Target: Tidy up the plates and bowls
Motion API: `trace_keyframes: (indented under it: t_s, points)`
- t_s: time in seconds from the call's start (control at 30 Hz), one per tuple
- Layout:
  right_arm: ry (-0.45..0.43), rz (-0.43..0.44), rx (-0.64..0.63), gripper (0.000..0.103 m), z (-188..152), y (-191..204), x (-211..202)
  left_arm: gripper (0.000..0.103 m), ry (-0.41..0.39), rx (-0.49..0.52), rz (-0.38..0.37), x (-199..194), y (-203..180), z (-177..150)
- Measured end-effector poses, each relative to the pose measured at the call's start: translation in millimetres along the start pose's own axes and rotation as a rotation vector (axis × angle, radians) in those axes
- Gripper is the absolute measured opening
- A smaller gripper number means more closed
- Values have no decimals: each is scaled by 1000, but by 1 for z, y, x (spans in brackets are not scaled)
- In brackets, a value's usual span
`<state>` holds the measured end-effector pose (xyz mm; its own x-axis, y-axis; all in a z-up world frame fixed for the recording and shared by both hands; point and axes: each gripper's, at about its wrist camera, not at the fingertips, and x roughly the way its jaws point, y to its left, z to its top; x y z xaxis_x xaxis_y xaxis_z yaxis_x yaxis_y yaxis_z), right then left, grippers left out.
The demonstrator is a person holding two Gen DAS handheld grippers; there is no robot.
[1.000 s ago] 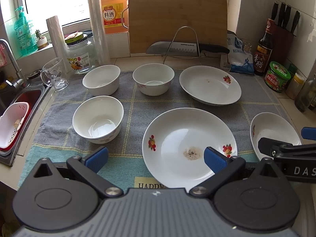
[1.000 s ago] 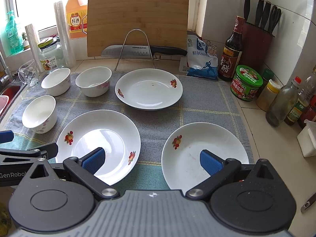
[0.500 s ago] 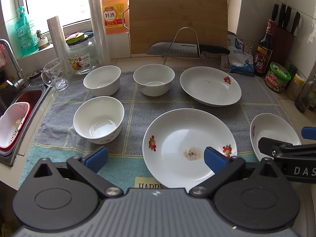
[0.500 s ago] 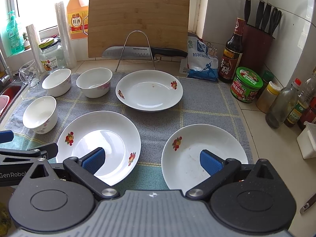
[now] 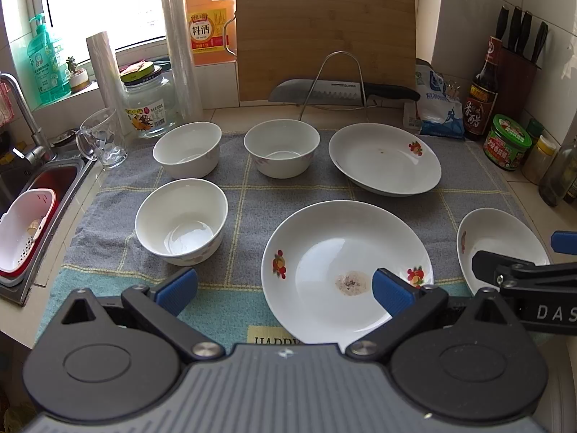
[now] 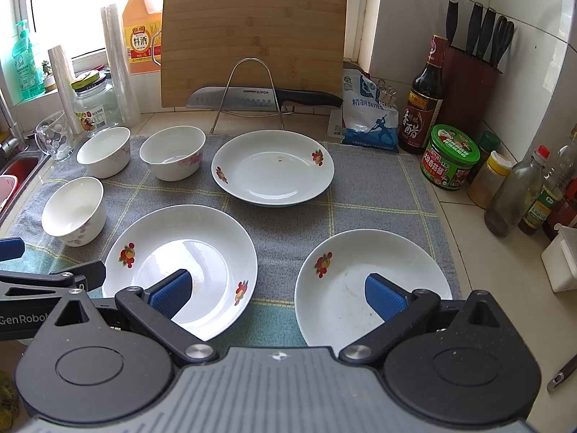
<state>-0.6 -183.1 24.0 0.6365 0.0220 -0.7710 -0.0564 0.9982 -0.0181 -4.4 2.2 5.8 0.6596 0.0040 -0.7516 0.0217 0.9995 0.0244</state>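
Both grippers hover level at the mat's near edge, holding nothing: left gripper spread wide, right gripper likewise. Three plates and three bowls sit apart on the mat.

Daylight from blown-out window at back; sharp focus, soft shadows, glare on near plate (fisheye bends edges).
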Motion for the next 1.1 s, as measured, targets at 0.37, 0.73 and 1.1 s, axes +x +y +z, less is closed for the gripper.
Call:
trace_keyframes:
  t_s: [0.37, 0.73, 1.1]
  points:
    - [-1, 0, 0, 103, 1, 0, -1, 102, 0, 0, 0, -1, 0, 1]
    - [-5, 0, -7, 103, 3, -1, -3, 102, 1, -1, -1, 0, 0, 1]
    - [-19, 1, -15, 103, 1, -3, -5, 102, -5, -1, -1, -3, -1, 5]
